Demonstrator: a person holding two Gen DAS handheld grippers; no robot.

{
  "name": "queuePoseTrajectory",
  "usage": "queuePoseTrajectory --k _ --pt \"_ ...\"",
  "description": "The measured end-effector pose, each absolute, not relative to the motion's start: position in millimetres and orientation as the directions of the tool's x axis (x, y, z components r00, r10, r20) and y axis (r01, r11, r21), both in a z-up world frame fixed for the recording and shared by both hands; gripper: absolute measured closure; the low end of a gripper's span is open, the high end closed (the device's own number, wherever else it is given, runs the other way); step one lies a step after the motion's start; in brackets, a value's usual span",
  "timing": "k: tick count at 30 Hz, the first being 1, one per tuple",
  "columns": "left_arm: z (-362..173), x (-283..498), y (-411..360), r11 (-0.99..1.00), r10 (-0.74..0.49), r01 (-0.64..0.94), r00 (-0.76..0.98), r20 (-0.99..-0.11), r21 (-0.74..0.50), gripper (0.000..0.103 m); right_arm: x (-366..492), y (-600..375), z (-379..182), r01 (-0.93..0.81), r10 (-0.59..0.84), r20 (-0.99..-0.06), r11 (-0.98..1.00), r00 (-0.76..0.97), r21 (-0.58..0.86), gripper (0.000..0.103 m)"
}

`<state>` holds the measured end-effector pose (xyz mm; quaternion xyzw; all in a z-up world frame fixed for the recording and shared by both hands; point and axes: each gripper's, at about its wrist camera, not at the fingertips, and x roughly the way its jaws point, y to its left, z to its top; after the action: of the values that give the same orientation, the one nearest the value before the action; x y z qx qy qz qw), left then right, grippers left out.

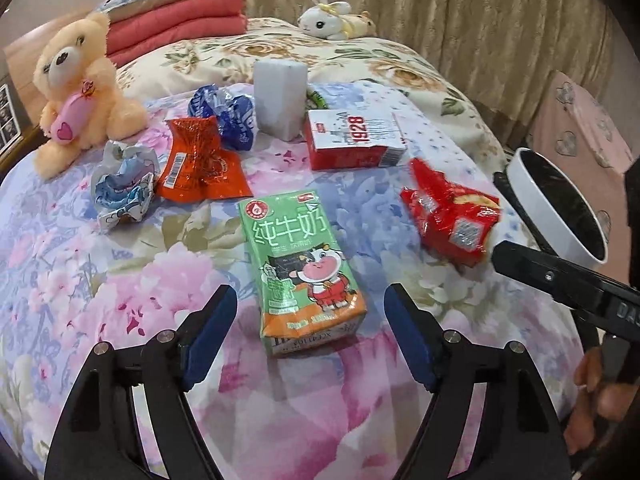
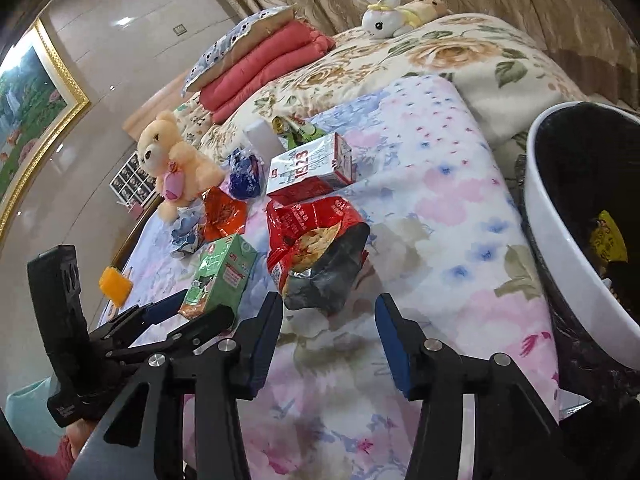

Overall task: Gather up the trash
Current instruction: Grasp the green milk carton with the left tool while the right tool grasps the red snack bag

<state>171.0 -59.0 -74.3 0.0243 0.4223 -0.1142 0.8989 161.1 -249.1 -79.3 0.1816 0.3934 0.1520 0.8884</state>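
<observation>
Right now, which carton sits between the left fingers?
The green milk carton, lying flat between the open left fingers. The red-and-white 1928 carton lies farther back.

Quilt (image 1: 120, 264) of soft matt printed cloth; milk carton (image 1: 304, 264) of smooth, faintly glossy printed card; snack bag (image 1: 452, 216) and orange wrapper (image 1: 200, 160) of crinkled shiny foil; bear (image 1: 76, 92) of fuzzy plush; bin (image 2: 560, 264) of glossy white plastic, lined with a black film; left gripper (image 1: 310, 332) of matt black plastic, blue pads (image 1: 212, 340), bright metal screws.
</observation>
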Motion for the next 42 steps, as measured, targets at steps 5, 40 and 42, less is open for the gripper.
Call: queuePoseTrajectory --k 5,40,42 --pt "-79.4 180.7 -45.4 0.975 -0.205 0.193 0.607 -0.768 -0.108 0.038 180.3 -240.8 -84.3 -0.143 0.388 -0.653 0.907 0.65 0.397 0.026" --pt "-42.5 144.5 -103.8 0.901 -0.378 0.41 0.589 -0.714 -0.138 0.056 122.1 -287.2 -45.9 -0.085 0.351 -0.561 0.892 0.75 0.445 0.061" --pt "-38.9 142.2 -111.5 0.895 -0.384 0.426 0.59 -0.711 -0.13 0.056 116.8 -293.0 -43.8 -0.077 0.345 -0.558 0.892 0.755 0.446 0.061"
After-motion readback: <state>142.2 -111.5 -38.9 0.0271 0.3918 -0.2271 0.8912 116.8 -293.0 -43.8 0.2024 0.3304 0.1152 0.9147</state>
